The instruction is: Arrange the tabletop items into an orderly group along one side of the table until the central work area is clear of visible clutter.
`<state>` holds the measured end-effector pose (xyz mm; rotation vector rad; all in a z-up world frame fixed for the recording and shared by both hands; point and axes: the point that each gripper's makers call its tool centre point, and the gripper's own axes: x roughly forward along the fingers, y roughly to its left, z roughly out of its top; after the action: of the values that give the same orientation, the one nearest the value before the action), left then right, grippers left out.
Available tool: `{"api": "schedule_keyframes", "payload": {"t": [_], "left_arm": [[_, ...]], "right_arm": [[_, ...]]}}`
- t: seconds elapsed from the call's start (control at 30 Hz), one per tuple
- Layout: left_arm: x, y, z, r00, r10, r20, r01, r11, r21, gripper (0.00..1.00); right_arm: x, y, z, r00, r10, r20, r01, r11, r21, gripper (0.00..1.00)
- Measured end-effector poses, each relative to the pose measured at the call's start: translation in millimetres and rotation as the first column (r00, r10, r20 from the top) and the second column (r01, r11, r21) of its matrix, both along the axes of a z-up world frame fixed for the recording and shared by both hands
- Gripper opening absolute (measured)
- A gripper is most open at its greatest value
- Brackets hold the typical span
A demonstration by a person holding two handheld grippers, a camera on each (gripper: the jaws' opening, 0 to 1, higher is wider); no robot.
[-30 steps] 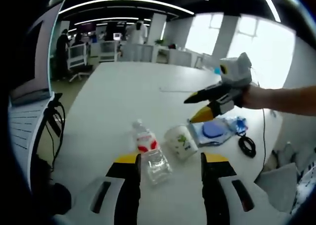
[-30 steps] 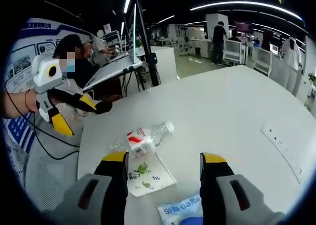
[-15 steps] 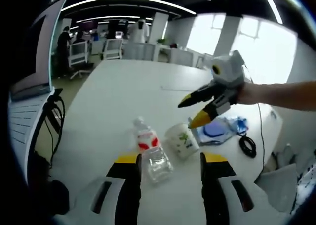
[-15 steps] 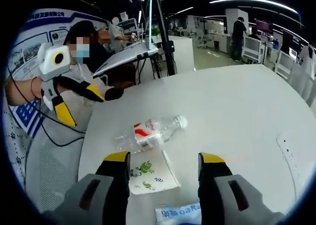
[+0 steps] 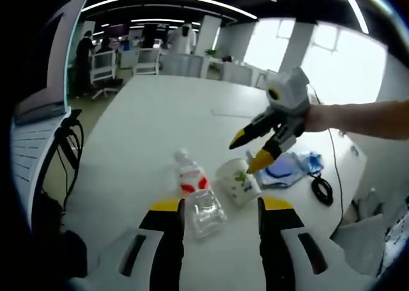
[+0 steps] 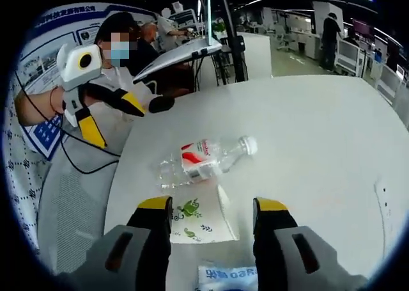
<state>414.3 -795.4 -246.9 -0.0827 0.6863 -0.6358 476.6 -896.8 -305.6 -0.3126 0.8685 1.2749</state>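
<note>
A clear plastic water bottle (image 5: 193, 195) with a red-and-white label lay on its side on the white surface (image 5: 147, 131), its cap end pointing away from the left gripper (image 5: 219, 209), whose jaws stood wide apart and empty just short of it. Just beside the bottle, a white paper cup (image 5: 238, 182) printed with green leaves lay tipped over, and beyond the cup sat a crumpled blue-and-white packet (image 5: 284, 168), with a coil of black cable (image 5: 320, 188) near the surface's edge. The right gripper (image 5: 249, 151) hung above the cup and packet, held by a hand (image 5: 317, 118), its yellow-tipped jaws parted and gripping nothing. In the right gripper view the same bottle (image 6: 206, 159) lay across the surface (image 6: 307, 131) just past the cup (image 6: 198, 215), which sat between the spread jaws of the right gripper (image 6: 212, 209); the blue packet (image 6: 227, 277) showed at the bottom edge. The left gripper (image 6: 124, 115) hovered off the surface's far side with its jaws apart, in front of a seated person (image 6: 121, 61).
</note>
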Motion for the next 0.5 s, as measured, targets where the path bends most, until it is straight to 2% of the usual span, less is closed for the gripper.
{"api": "schedule_keyframes", "payload": {"t": [0.13, 0.5], "left_arm": [[-0.1, -1.7, -1.1, 1.0, 0.0, -0.004, 0.0, 1.0, -0.005, 0.41], [0.4, -2.5, -4.8, 1.0, -0.001, -0.009, 0.001, 1.0, -0.003, 0.41]], "right_arm": [[-1.2, -2.8, -6.2, 1.0, 0.023, -0.005, -0.023, 0.999, -0.023, 0.45], [-5.8, -3.1, -11.7, 0.998, 0.052, -0.046, -0.053, 0.998, -0.019, 0.37]]}}
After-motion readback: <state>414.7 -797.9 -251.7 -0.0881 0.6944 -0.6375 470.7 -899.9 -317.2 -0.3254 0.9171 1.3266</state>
